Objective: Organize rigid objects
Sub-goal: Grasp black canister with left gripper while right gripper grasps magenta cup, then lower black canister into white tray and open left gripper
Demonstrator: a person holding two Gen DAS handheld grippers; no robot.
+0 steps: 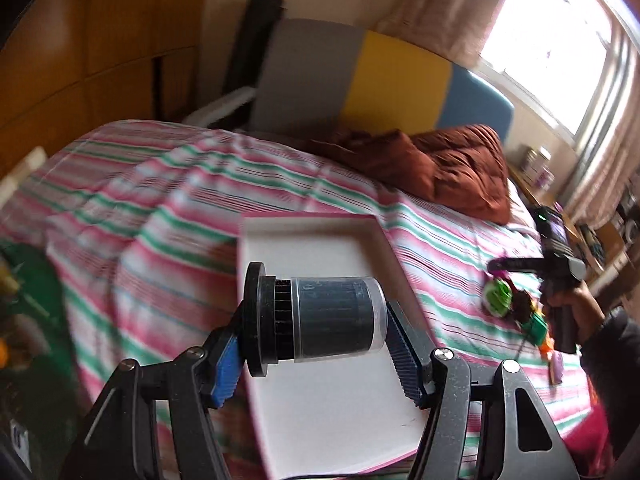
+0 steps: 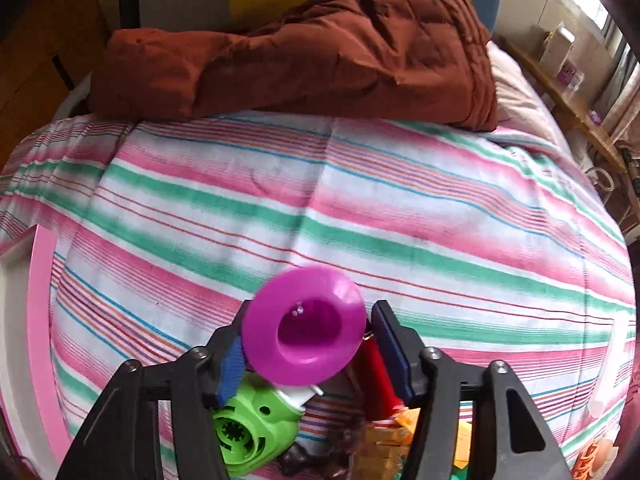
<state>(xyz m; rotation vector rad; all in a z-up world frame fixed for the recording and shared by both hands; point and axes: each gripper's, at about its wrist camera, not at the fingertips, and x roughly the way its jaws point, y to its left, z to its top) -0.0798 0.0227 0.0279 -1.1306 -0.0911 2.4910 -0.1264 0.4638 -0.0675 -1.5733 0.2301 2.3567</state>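
My left gripper [image 1: 316,330] is shut on a black cylinder with a clear cap [image 1: 324,318], held sideways above a white tray with a pink rim [image 1: 320,240] on the striped bed. My right gripper [image 2: 306,338] is shut on a purple funnel-shaped toy [image 2: 304,326], held just above a pile of toys: a green round toy [image 2: 248,428], a red piece [image 2: 374,376] and orange pieces [image 2: 384,448]. The tray's pink edge [image 2: 40,320] shows at the left of the right wrist view. The right gripper [image 1: 520,266] and the toy pile [image 1: 516,304] show at the right of the left wrist view.
A rumpled brown quilt [image 2: 320,48] lies at the head of the bed by a grey, yellow and blue headboard [image 1: 360,80]. A wooden wardrobe [image 1: 80,60] stands left. A shelf with boxes [image 2: 560,60] runs under the window on the right.
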